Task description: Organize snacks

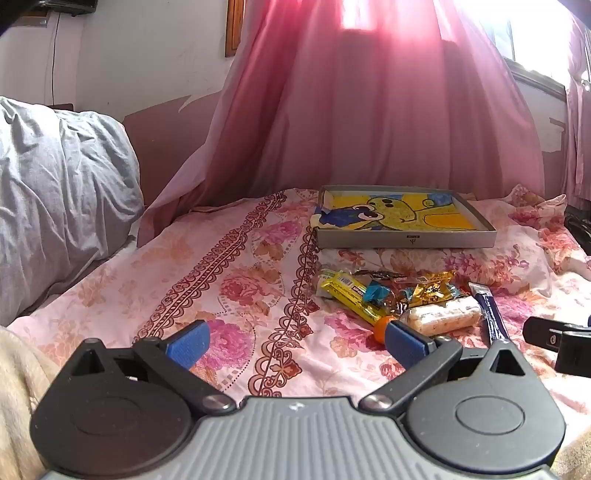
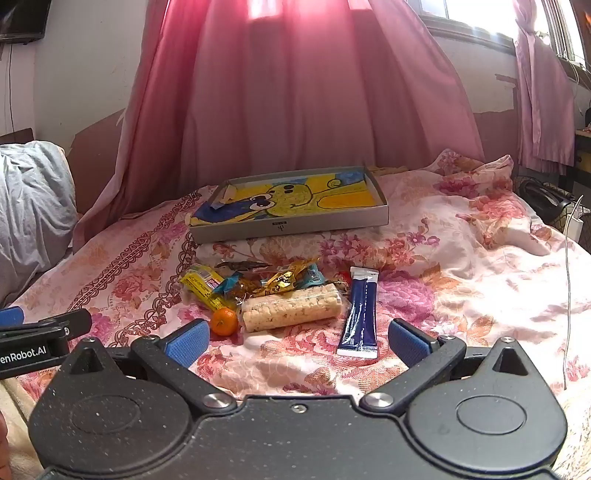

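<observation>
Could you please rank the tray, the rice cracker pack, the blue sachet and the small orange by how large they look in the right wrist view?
Largest to smallest:
1. tray, though it lies farthest away
2. rice cracker pack
3. blue sachet, narrower than the pack
4. small orange

A: What fills the room?
B: A bed under a pink floral bedspread (image 2: 461, 258). At twelve o'clock hangs a pink curtain (image 2: 295, 92), sunlit from the window (image 2: 476, 14) at one o'clock.
A: And to the side?
B: At nine o'clock, a rumpled grey pillow (image 1: 62, 206) against the white wall (image 1: 140, 55).
</observation>
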`<action>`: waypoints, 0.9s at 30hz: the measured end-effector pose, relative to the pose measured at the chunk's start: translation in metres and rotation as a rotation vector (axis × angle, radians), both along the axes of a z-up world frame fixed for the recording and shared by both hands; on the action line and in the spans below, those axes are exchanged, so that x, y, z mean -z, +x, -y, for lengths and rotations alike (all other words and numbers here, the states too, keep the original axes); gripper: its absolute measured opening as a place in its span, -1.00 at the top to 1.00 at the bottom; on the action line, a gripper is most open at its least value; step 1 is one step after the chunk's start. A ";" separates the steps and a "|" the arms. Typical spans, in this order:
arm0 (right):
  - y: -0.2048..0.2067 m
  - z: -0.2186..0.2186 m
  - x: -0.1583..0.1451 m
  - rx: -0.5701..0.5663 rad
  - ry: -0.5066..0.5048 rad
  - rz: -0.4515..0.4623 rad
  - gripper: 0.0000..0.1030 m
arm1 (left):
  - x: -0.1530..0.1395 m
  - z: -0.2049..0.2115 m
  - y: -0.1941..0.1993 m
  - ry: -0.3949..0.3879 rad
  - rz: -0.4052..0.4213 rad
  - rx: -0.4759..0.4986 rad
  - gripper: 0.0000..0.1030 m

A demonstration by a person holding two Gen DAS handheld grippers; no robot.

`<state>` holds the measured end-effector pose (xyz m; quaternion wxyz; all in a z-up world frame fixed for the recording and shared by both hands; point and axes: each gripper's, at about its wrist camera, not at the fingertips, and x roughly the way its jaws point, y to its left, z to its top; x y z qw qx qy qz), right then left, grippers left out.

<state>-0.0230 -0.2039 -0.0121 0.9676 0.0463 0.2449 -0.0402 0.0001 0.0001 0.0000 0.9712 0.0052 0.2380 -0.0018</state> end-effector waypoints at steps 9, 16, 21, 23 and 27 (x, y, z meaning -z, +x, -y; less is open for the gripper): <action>0.000 0.000 0.000 0.000 0.000 0.000 -0.99 | 0.000 0.000 0.000 0.000 0.002 -0.004 -0.99; 0.000 0.000 0.001 0.000 0.001 -0.001 -0.99 | 0.000 -0.001 0.000 0.000 0.003 -0.004 -0.99; 0.000 0.000 0.001 0.000 0.001 -0.001 -0.99 | 0.003 -0.001 0.002 -0.001 0.004 -0.008 -0.99; 0.000 0.000 0.001 0.000 0.001 -0.001 -0.99 | 0.002 -0.002 0.001 -0.001 0.004 -0.008 -0.99; 0.000 0.000 0.002 0.000 0.001 -0.001 -0.99 | 0.002 -0.002 0.001 -0.002 0.003 -0.008 -0.99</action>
